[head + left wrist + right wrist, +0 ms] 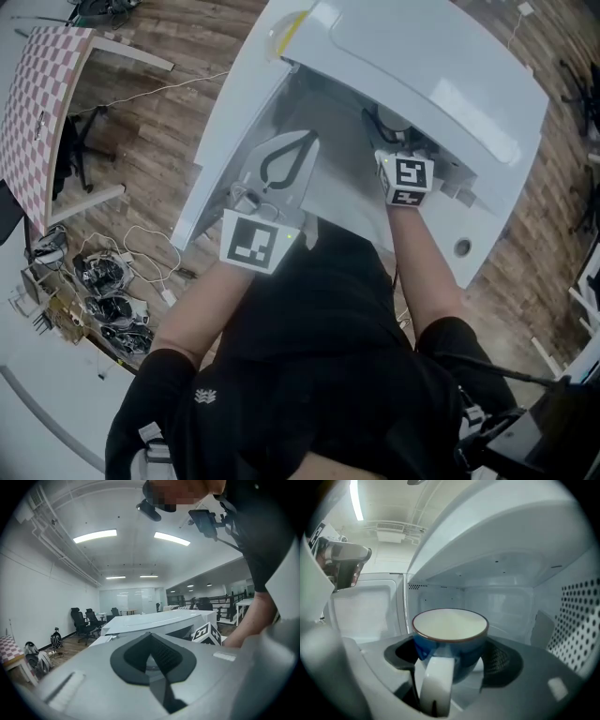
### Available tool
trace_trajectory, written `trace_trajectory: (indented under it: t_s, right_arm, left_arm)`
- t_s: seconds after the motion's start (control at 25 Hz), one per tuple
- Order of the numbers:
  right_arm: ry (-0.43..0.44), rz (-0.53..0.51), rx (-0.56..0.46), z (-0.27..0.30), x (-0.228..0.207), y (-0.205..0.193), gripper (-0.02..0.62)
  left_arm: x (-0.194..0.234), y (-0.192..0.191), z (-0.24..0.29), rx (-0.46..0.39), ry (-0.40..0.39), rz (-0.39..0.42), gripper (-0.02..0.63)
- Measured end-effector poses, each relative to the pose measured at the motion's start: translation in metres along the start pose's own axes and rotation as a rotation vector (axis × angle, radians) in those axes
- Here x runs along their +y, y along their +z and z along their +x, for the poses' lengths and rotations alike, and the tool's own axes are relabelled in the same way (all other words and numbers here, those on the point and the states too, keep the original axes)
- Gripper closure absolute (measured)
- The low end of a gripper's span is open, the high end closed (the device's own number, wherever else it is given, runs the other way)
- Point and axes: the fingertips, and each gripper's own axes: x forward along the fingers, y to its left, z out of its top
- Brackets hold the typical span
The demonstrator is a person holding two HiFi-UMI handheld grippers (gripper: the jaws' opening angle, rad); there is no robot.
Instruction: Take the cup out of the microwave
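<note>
Right gripper (452, 656) clamped on cup (450, 625) inside microwave (501, 583).
Blue cup, handle toward camera, jaws on both sides; left gripper (151, 639) jaws together, empty, near open door (234, 122).

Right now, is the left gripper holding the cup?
No, the left gripper has its jaws closed on nothing; the blue cup sits between the right gripper's jaws inside the microwave.

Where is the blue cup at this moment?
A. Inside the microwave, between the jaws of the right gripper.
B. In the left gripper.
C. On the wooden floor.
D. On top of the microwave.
A: the right gripper view shows the cup between the jaws of the right gripper, with the microwave walls around it.
</note>
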Motion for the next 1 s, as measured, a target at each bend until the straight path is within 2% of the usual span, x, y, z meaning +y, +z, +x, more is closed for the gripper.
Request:
trace_trajectory:
  t_s: [0.48,1.0]
  right_arm:
    - [0.0,0.034,-0.006,-0.071,0.021,0.006,0.201]
    - [-0.021,0.053,-0.009,-0.131,0.034,0.048,0.201]
  left_arm:
    - [-0.023,0.02,-0.03,-0.052,-0.027,-0.007,0.6]
    - [-0.015,0.056,-0.058,-0.097,-0.012,-0.001,0.6]
